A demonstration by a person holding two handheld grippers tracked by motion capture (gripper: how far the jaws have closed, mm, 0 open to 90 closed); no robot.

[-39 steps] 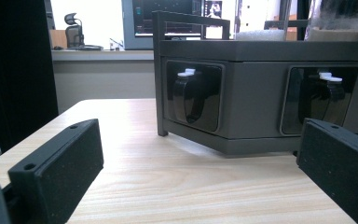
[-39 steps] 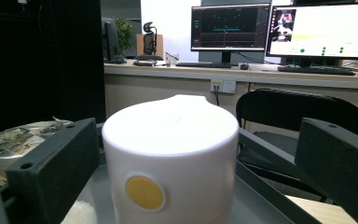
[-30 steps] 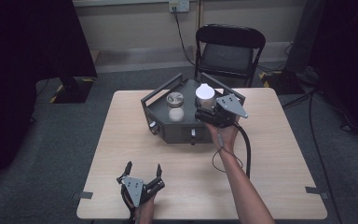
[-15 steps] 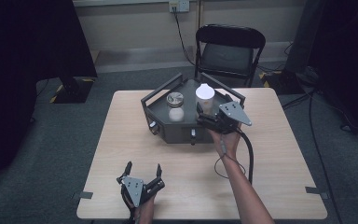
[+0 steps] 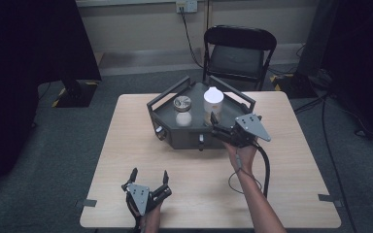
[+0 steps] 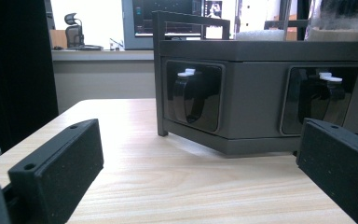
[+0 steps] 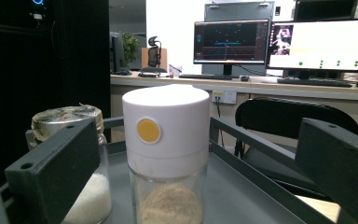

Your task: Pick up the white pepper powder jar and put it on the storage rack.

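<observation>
A dark grey six-sided rack (image 5: 175, 133) stands on the far half of the wooden table (image 5: 281, 170). On its top tray stand a glass jar with a white lid (image 5: 213, 101) and a shorter jar of white grains (image 5: 182, 110). My right gripper (image 5: 215, 126) is open at the rack's near right corner, pointing at the white-lidded jar (image 7: 167, 126), which holds brown powder. The jaws sit short of the jar and apart from it. The grain jar (image 7: 77, 186) is to its left. My left gripper (image 5: 149, 175) is open near the table's front edge, facing the rack's front panels (image 6: 242, 98).
Two recessed black levers with white tips (image 6: 189, 95) (image 6: 326, 98) sit in the rack's front faces. A black folding chair (image 5: 238, 53) stands beyond the table. The right gripper's cable (image 5: 264, 170) lies on the table beside the forearm.
My right gripper has drawn back from the white-lidded jar toward the person and slightly right. The jar stays on the tray. The left gripper has not moved.
</observation>
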